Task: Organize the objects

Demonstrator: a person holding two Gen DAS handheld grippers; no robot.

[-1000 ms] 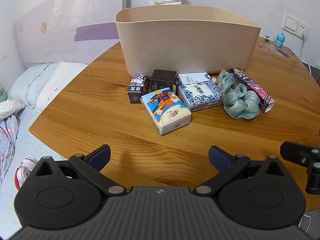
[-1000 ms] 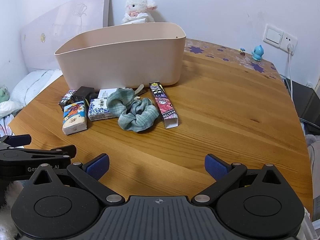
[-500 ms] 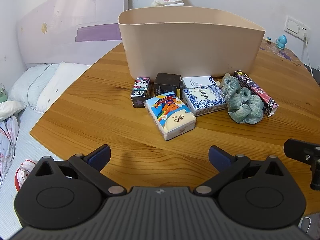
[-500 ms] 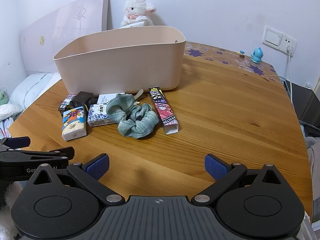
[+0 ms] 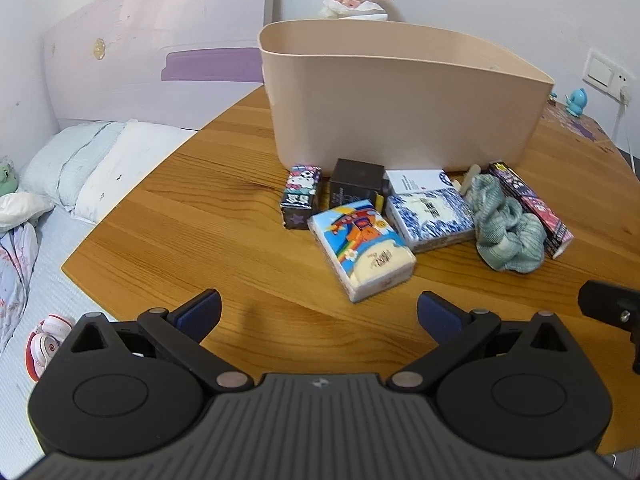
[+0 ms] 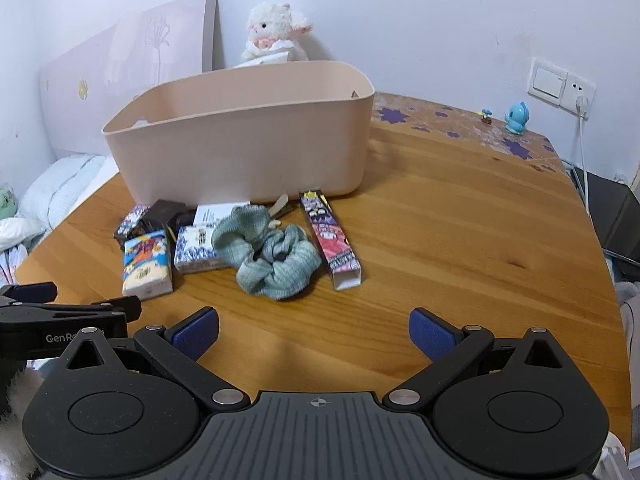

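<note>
While both grippers are hovering low over the near edge of the wooden bench [image 6: 460, 232], their jaws are standing wide apart and gripping nothing: the left gripper [image 5: 318, 312] is facing the left half of the clutter, and the right gripper [image 6: 314, 330] is looking at it from further right. Part of the left gripper is poking into the right view's lower left corner, cut off by the frame.

Just ahead of the left jaws, the colourful tissue pack [image 5: 362, 248] is lying nearest, slightly right of their centre line. Beside it, the blue-patterned tissue pack [image 5: 430, 216] is sitting partly over a white card [image 5: 416, 180], whose print is too small to read. Two small boxes are standing behind: a cartoon-printed box [image 5: 301, 196] and a dark box [image 5: 356, 186]. To the right, one green scrunchie [image 6: 272, 254] is lying bunched, hiding most of a pale clip [image 6: 280, 206] beneath it, so its shape is hard to make out. One long pink carton [image 6: 330, 238] is lying just right of the scrunchie, its open end facing the right jaws.

Beyond all of these, one beige bin [image 6: 240, 148] is standing; its floor is hidden by the near wall. A plush lamb [image 6: 276, 32] is sitting behind it, half covered by the rim. One blue figurine [image 6: 518, 118] is standing far right by the wall.
</note>
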